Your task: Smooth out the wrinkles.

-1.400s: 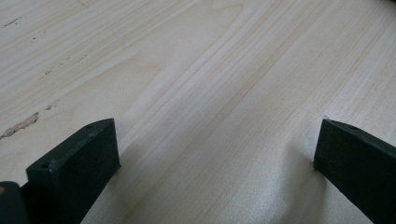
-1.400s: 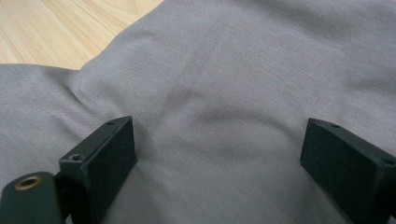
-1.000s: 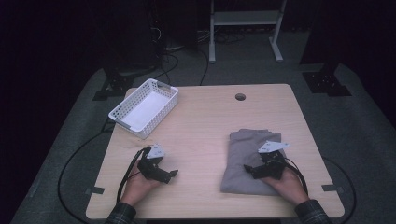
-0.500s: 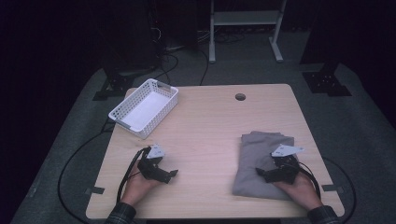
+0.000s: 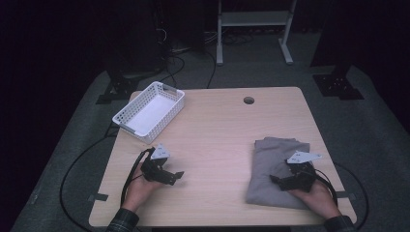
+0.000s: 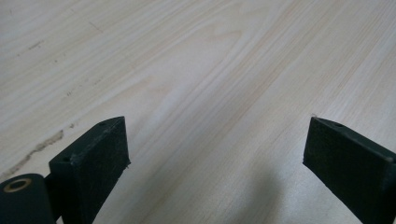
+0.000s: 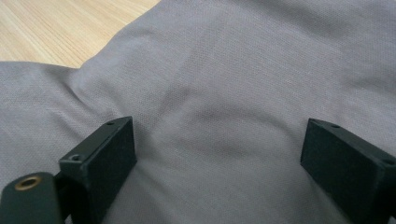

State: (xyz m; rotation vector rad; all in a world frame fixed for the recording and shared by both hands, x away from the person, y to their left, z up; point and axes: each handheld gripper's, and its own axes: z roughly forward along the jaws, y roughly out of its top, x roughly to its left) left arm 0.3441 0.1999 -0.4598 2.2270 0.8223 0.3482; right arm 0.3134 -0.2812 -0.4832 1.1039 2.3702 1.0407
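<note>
High view: we note right gripper (image 5: 283, 182) over cloth (image 5: 270, 164), jaws apart, nothing gripped; left gripper (image 5: 169, 176) well apart, jaws just narrowing slightly, empty.

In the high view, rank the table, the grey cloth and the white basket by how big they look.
1. table, largest by far.
2. grey cloth.
3. white basket, which looks near the cloth's size and lies farther from the camera, so their order is unsure.

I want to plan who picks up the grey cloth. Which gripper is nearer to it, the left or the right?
Right. The right gripper is over the grey cloth, jaws open above the fabric. The left gripper is apart from it, over bare table on the other side, jaws open.
</note>
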